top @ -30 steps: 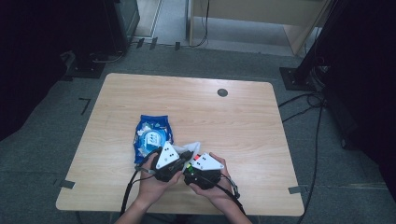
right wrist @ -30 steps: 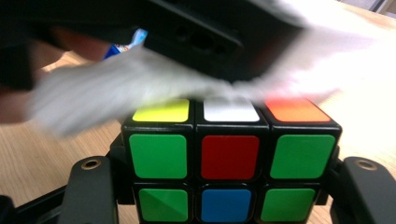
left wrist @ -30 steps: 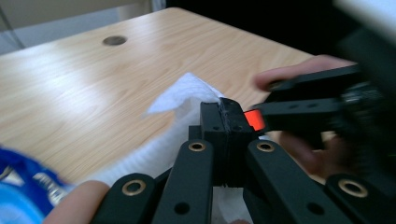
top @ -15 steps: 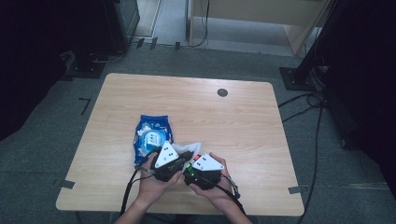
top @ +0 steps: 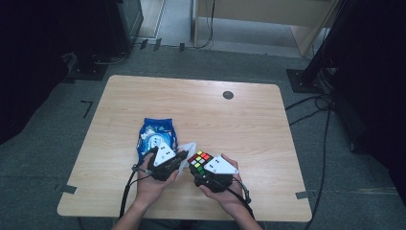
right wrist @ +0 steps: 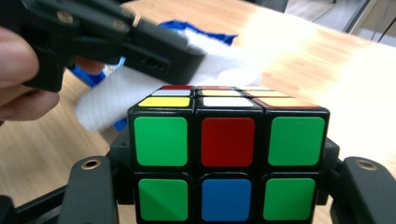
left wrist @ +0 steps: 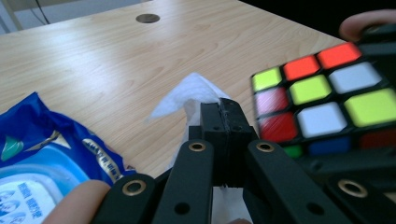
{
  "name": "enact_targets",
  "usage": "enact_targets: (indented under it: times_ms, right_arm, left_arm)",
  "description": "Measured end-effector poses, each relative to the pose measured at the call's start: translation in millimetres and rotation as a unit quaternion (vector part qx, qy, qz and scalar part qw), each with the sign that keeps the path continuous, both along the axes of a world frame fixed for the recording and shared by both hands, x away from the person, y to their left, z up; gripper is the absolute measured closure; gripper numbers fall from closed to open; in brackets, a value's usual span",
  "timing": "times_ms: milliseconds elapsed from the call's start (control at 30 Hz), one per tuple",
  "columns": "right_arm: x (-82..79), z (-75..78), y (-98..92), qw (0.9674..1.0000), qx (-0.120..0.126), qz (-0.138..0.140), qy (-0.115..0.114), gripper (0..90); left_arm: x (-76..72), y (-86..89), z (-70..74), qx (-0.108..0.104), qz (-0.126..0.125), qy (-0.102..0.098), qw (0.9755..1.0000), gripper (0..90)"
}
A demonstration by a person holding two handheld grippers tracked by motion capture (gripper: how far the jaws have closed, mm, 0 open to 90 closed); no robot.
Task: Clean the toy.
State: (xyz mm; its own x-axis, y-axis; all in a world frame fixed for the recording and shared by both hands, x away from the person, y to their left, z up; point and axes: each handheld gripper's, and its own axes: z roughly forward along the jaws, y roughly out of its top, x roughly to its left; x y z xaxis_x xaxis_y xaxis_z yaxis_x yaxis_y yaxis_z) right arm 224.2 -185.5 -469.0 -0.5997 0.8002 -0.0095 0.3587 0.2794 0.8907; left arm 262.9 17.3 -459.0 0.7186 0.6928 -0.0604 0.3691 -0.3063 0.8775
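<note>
Blue wipes pack [top: 154, 135] lies on the worktop [top: 249, 120] by my left hand; its print is too blurred to read. My left tongs [left wrist: 219, 122] are clamped on a white wipe [left wrist: 189, 93], just beside the cube [right wrist: 228, 151], which my right tongs [right wrist: 228, 186] grip by its sides above the near edge. Pale wood worktop, round grommet [top: 228, 95], grey carpet, cables and dark stands around
</note>
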Motion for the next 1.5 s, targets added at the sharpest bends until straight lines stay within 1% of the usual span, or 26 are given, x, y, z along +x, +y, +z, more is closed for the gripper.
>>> enact_targets:
  times_ms: [67,167,267,433,567,667,733,800,833,867,900,933,967,1000,1033,1133,1167,1233,1300,1333,1367,1400,1433,1467,1500]
  right_arm:
    - [0.1,2.5,-3.6,1.0000,0.004,-0.002,-0.006,34.6]
    - [0.5,5.1,-8.0,0.9999,0.010,-0.006,-0.008,34.6]
    - [1.3,6.1,-10.5,0.9998,0.014,-0.008,-0.011,34.6]
    - [0.7,7.1,-11.5,0.9998,0.012,-0.007,-0.015,34.6]
    - [-0.1,8.0,-13.0,0.9997,0.014,-0.008,-0.018,34.6]
    - [0.1,9.1,-16.4,0.9996,0.014,-0.011,-0.023,34.6]
    - [0.5,10.1,-19.7,0.9995,0.016,-0.016,-0.022,34.6]
    - [1.5,10.6,-23.0,0.9994,0.018,-0.019,-0.022,34.6]
    - [1.5,10.6,-23.9,0.9994,0.018,-0.020,-0.021,34.6]
    - [1.6,10.4,-24.2,0.9994,0.017,-0.020,-0.022,34.6]
    - [1.5,10.1,-24.1,0.9994,0.017,-0.019,-0.022,34.6]
    - [1.4,9.6,-23.8,0.9994,0.016,-0.018,-0.023,34.6]
    - [1.0,9.2,-23.1,0.9995,0.017,-0.017,-0.021,34.6]
    - [1.0,8.6,-22.6,0.9995,0.016,-0.016,-0.023,34.6]
    - [0.9,7.9,-21.5,0.9995,0.015,-0.013,-0.023,34.6]
    - [-0.3,5.7,-16.3,0.9996,0.010,-0.007,-0.026,34.6]
    - [-0.9,5.1,-14.1,0.9995,0.008,-0.003,-0.030,34.6]
    - [-2.7,4.0,-9.5,0.9994,0.002,0.003,-0.034,34.6]
    - [-4.1,2.6,-5.4,0.9992,-0.005,0.008,-0.040,34.6]
    - [-4.7,1.3,-2.9,0.9990,-0.010,0.010,-0.042,34.6]
    - [-5.2,0.4,-1.7,0.9990,-0.013,0.011,-0.042,34.5]
    - [-5.2,-1.0,-0.1,0.9987,-0.019,0.012,-0.047,34.5]
    - [-5.6,-1.6,1.2,0.9987,-0.020,0.010,-0.046,34.5]
    - [-5.5,-2.1,2.4,0.9981,-0.026,0.011,-0.056,34.5]
    - [-5.8,-2.0,3.2,0.9979,-0.026,0.011,-0.057,34.5]
  left_arm:
    - [1.3,2.8,0.0,-0.003,0.005,-0.001,1.0000,90.0]
    - [2.6,5.3,0.5,-0.005,0.009,-0.004,0.9999,90.0]
    - [3.7,6.8,-0.7,-0.008,0.010,0.001,0.9999,90.0]
    - [2.3,5.0,-0.5,-0.026,-0.005,0.007,0.9996,90.0]
    - [2.5,3.5,-1.6,-0.030,-0.009,0.012,0.9994,88.9]
    - [2.7,4.5,-1.0,-0.039,-0.014,0.015,0.9990,86.1]
    - [3.1,5.4,-0.4,-0.047,-0.016,0.018,0.9986,82.4]
    - [3.6,6.7,1.0,-0.057,-0.013,0.021,0.9981,73.4]
    - [3.5,7.3,2.0,-0.065,-0.013,0.022,0.9976,68.5]
    - [3.9,8.8,4.5,-0.078,-0.011,0.026,0.9965,64.8]
    - [4.3,9.9,6.7,-0.087,-0.005,0.031,0.9957,59.9]
    - [4.8,11.0,8.3,-0.094,-0.004,0.034,0.9949,57.1]
    - [5.4,12.2,10.6,-0.108,-0.004,0.042,0.9932,54.9]
    - [6.4,13.4,12.9,-0.121,-0.011,0.053,0.9912,52.2]
    - [7.2,13.6,14.9,-0.130,-0.015,0.063,0.9895,49.8]
    - [8.6,9.4,19.2,-0.139,-0.039,0.094,0.9850,44.6]
    - [8.8,6.5,20.1,-0.137,-0.048,0.107,0.9835,42.9]
    - [8.5,0.2,21.3,-0.129,-0.063,0.126,0.9816,39.1]
    - [7.6,-4.4,23.1,-0.129,-0.080,0.137,0.9788,36.6]
    - [7.6,-5.6,23.9,-0.127,-0.080,0.141,0.9786,35.3]
    - [7.7,-7.3,24.8,-0.124,-0.086,0.147,0.9775,34.6]
    - [7.6,-8.7,25.1,-0.123,-0.091,0.152,0.9764,33.1]
    - [7.2,-12.3,24.7,-0.104,-0.097,0.157,0.9773,31.6]
    - [6.5,-15.0,23.9,-0.094,-0.100,0.158,0.9780,29.5]
    - [5.6,-18.5,22.5,-0.080,-0.102,0.161,0.9785,28.6]
